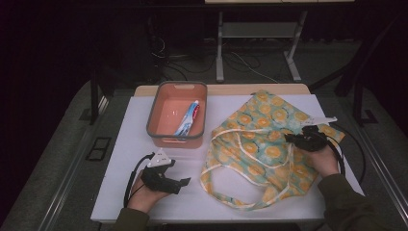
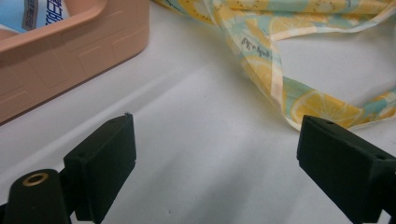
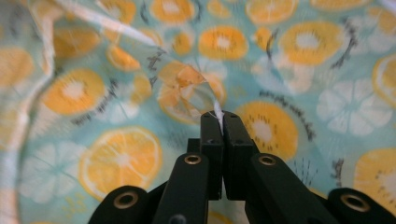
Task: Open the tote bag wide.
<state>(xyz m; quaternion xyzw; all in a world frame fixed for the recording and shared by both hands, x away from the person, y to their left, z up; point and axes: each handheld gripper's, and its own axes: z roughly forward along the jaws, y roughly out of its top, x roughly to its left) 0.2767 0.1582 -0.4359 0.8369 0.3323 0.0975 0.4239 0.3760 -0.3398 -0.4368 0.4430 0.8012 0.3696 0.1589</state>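
Right now my right tongs [image 3: 219,122] are pinched tight on a fold of the fruit-print tote bag [image 1: 262,139], a sliver of pale fabric edge caught between the black jaws in the right gripper view. In the high view that grip sits on the bag's right side, over the printed cloth, with the right tongs [image 1: 294,138] pointing left across the counter [image 1: 126,159].

My left tongs [image 2: 215,149] stand wide with nothing between them. They rest low over bare counter at the near left, aimed toward the bag.

Key relation: the bag's loose strap [image 2: 280,93] lies ahead and to the right of the left tongs, near but not touching; the right-hand jaw almost lines up with the strap's end. The strap loops out from the bag's mouth toward the near edge, so its run crosses my line of approach at a slant.

The peach bin [image 1: 176,114] sits beyond the left tongs, just beside the bag's left edge, with a tube [image 1: 188,118] lying inside it along the bin's long axis.

My judgement: the left hand is the nearer one to strap and bin alike; the right only anchors cloth.
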